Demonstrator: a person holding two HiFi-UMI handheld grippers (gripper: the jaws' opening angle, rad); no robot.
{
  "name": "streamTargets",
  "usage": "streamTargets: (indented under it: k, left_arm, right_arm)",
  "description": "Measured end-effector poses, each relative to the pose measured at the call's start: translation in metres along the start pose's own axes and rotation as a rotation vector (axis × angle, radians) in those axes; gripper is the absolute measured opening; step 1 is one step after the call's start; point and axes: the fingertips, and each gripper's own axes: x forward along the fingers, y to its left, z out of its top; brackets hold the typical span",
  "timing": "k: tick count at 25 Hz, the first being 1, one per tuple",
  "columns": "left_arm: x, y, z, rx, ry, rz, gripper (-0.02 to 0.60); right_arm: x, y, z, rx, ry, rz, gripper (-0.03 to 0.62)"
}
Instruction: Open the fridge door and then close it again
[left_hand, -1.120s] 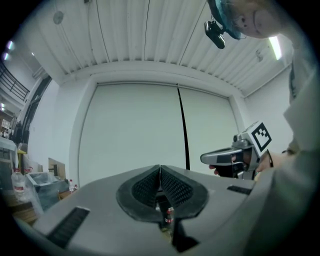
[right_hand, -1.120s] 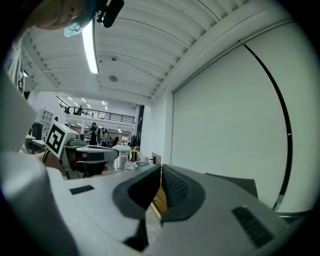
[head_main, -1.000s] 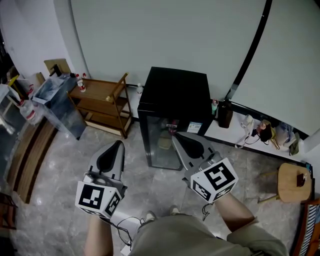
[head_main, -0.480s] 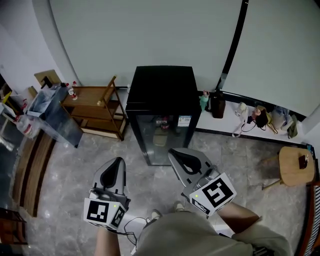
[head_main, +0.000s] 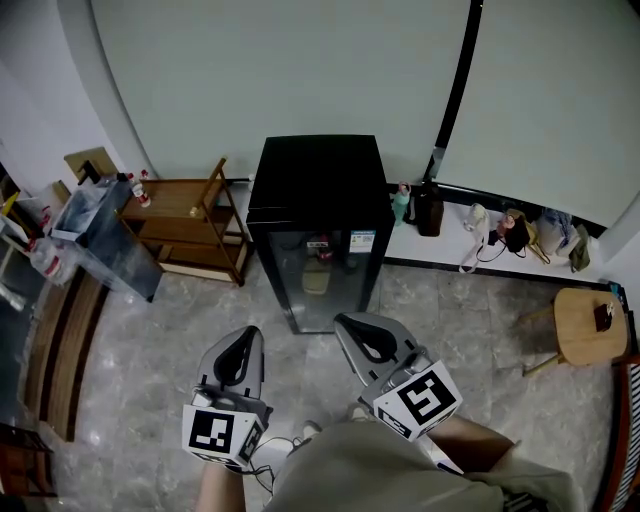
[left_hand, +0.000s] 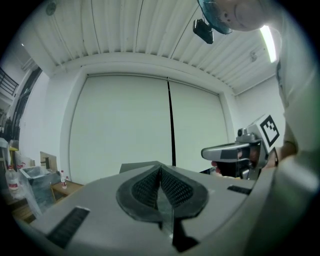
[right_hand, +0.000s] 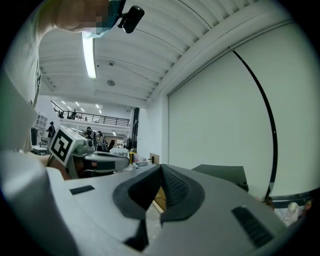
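Left claw (head_main: 243, 338) has its jaws pressed together on nothing, and the right claw (head_main: 352, 322) is the same, empty. Both are held about level in front of the person's body and aim toward the fridge (head_main: 318, 180). It is a black cabinet with a glass door (head_main: 315, 280), which is closed. It stands well apart from the 2 claws against the pale wall, between a wooden shelf (head_main: 190, 210) and a low ledge (head_main: 420, 256).
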Motion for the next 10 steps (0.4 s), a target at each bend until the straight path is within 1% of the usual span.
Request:
streamTargets:
  k: [2,6,10]
  left_arm:
    - [-0.002,-0.003,0.002,-0.004,-0.001,-0.004,0.008]
    - [-0.007,-0.004,-0.004,-0.015,0.025,-0.01,0.008]
    - [-0.009,-0.002,0.003,-0.017,0.006,-0.008,0.006]
  right_arm:
    - [-0.002,-0.005,-0.005,0.004,0.011,-0.027,-0.004]
    - [-0.004,-0.009,-0.008,0.011,0.017,-0.058,-0.003]
    - [-0.004,-0.014,-0.003,0.01,0.006,-0.087,-0.003]
